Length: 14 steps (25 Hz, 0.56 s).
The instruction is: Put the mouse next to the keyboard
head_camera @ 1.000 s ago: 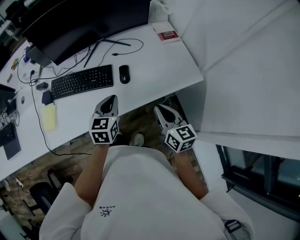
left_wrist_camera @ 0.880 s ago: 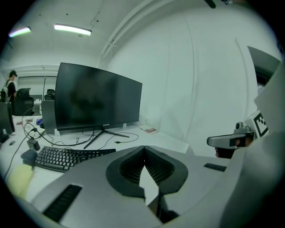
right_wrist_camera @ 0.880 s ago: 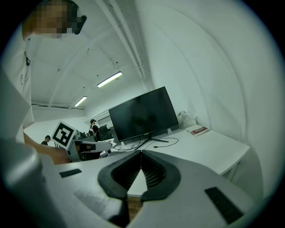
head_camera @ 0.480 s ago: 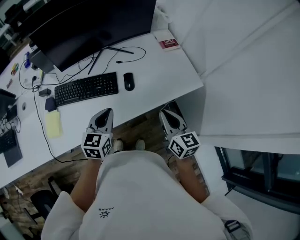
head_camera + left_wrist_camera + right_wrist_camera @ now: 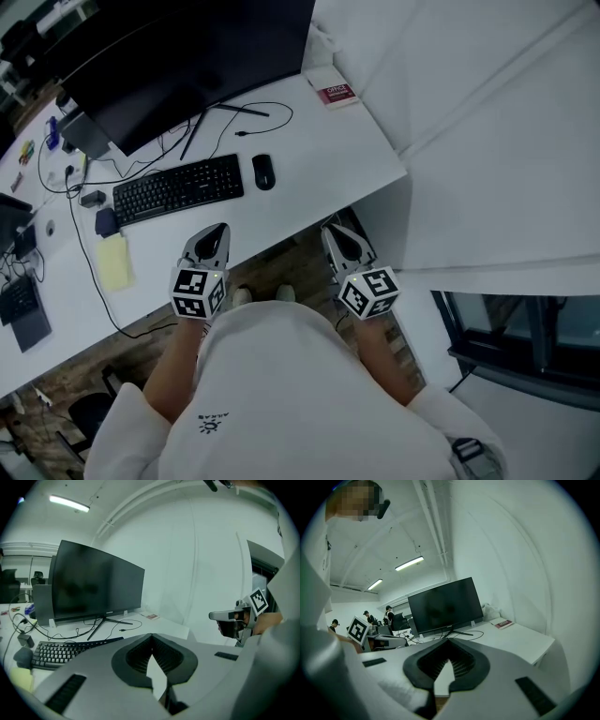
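Left claw (image 5: 217, 231), right claw (image 5: 337, 232) clenched empty at white desk (image 5: 323, 155) beside pale wall (image 5: 478, 103)

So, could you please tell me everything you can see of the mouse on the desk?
The mouse is small, black and oval, seemingly plastic. It lies flat on the white desk, just off the right end of the black keyboard, a narrow gap between them. No cord shows; nothing else touches it.

Clad in a loose white short-sleeved top (image 5: 281, 394), small dark logo (image 5: 214, 424) on the front; pale shoes (image 5: 242, 297) below. Pale grey left gripper (image 5: 219, 231) and right gripper (image 5: 332, 231), each bearing a black-and-white marker cube (image 5: 197, 292); dark ribbed pads (image 5: 140, 656) lining the jaws.
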Tool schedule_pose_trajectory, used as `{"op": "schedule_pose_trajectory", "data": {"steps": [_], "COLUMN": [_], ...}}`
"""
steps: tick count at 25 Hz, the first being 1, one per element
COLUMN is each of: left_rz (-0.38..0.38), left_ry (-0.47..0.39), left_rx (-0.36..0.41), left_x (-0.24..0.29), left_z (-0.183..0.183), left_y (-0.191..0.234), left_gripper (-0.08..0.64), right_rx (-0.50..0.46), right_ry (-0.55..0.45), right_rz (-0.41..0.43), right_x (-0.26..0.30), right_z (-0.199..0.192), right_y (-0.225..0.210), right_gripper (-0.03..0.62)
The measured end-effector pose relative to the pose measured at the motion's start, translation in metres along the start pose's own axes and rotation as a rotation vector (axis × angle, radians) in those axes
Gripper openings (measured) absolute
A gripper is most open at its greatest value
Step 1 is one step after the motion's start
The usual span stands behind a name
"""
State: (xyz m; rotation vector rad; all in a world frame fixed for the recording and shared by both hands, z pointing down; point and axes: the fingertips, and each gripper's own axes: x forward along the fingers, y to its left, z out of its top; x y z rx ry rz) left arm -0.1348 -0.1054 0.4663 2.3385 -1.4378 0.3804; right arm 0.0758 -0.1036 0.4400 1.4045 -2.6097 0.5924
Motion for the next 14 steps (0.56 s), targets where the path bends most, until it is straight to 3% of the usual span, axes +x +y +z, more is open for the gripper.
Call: {"op": "schedule_pose_trajectory", "data": {"steps": [14], "left_rz": [-0.011], "left_ry": [-0.036], "left_rx": [-0.015], "left_x": [0.025], "left_z": [0.018], "left_y": [0.011], "left_gripper": [0.012], "right_rx": [-0.027], "right_ry": [-0.026], "right_rz": [-0.016], "right_x": [0.017], "right_z": [0.014], "right_y": [0.0], "right_gripper": [0.018]}}
